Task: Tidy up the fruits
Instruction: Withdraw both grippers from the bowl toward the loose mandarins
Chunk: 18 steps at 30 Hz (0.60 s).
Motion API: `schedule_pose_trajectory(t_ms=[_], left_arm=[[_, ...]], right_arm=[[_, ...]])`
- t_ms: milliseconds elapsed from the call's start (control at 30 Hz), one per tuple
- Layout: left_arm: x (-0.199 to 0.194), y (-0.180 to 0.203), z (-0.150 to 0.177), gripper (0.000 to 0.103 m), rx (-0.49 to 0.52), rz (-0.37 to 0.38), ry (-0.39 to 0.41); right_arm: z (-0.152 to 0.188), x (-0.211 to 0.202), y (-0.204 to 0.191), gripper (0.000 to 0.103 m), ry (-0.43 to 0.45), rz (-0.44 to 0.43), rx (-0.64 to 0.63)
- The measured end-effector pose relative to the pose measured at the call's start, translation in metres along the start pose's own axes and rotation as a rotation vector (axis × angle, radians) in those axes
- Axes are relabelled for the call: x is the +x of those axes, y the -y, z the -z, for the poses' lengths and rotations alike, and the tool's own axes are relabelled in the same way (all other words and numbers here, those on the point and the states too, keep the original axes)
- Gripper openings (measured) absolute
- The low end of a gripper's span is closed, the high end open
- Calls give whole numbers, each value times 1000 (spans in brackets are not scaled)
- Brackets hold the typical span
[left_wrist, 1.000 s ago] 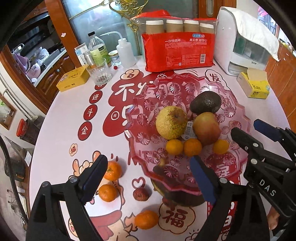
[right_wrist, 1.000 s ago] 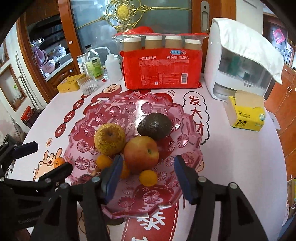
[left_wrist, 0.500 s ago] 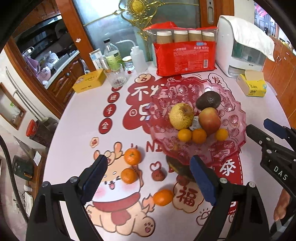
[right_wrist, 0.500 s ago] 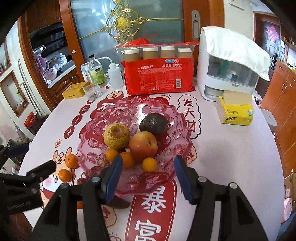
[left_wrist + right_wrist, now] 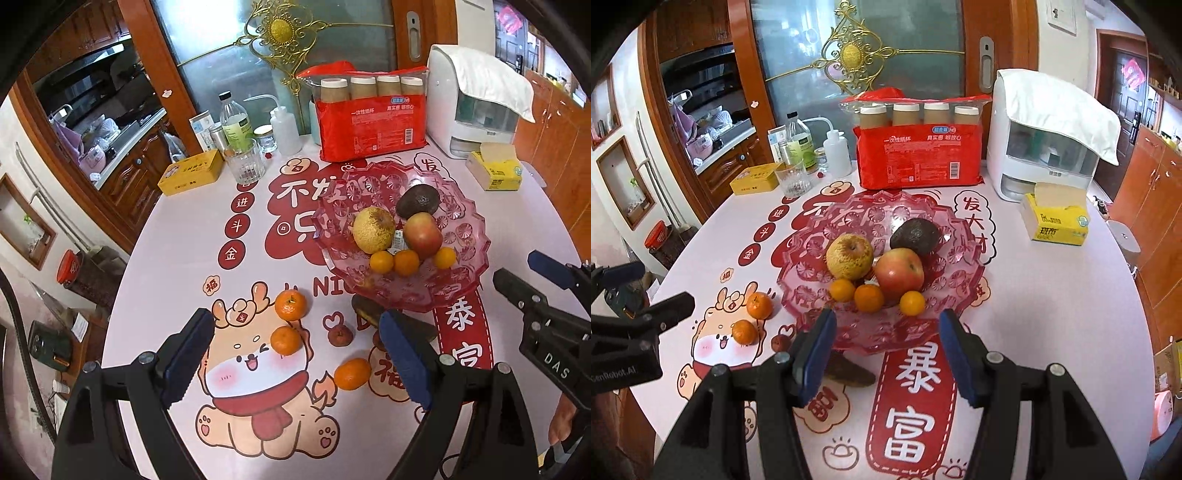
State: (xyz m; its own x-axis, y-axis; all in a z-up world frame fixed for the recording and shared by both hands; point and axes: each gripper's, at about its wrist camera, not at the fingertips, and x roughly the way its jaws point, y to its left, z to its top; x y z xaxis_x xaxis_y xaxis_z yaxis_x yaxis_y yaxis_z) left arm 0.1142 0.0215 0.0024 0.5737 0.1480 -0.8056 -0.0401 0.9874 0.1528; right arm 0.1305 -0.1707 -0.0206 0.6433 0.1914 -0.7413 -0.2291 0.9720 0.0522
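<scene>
A pink glass fruit bowl (image 5: 469,273) (image 5: 960,280) holds a yellow pear (image 5: 373,230), a red apple (image 5: 423,236), a dark avocado (image 5: 418,201) and three small tangerines (image 5: 406,263). Three tangerines lie on the tablecloth: (image 5: 290,304), (image 5: 285,340), (image 5: 352,374). A small dark red fruit (image 5: 340,336) lies between them. A dark brown fruit (image 5: 846,371) lies under the bowl's near rim. My left gripper (image 5: 297,363) is open and empty above the loose tangerines. My right gripper (image 5: 886,350) is open and empty at the bowl's near edge.
At the back stand a red pack of paper cups (image 5: 371,123), a white appliance (image 5: 476,107), a yellow tissue box (image 5: 495,171), a drinking glass (image 5: 245,164), bottles (image 5: 236,123) and a yellow tin (image 5: 190,177). The round table's left edge drops to the floor.
Both grippers have pulled back and up from the bowl. More of the table now shows, and the loose tangerines sit between my left fingers. Both stay open.
</scene>
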Motion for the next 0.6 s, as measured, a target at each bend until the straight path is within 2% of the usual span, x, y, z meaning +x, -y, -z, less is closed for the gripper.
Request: schedule_pose_trajectory(t_ms=[300, 600], left_arm=[[22, -45, 10, 90, 26, 80, -7], [78, -106, 22, 90, 35, 135, -77]], right_arm=[[11, 2, -43, 58, -34, 67, 36], [31, 24, -95, 58, -100, 127, 98]])
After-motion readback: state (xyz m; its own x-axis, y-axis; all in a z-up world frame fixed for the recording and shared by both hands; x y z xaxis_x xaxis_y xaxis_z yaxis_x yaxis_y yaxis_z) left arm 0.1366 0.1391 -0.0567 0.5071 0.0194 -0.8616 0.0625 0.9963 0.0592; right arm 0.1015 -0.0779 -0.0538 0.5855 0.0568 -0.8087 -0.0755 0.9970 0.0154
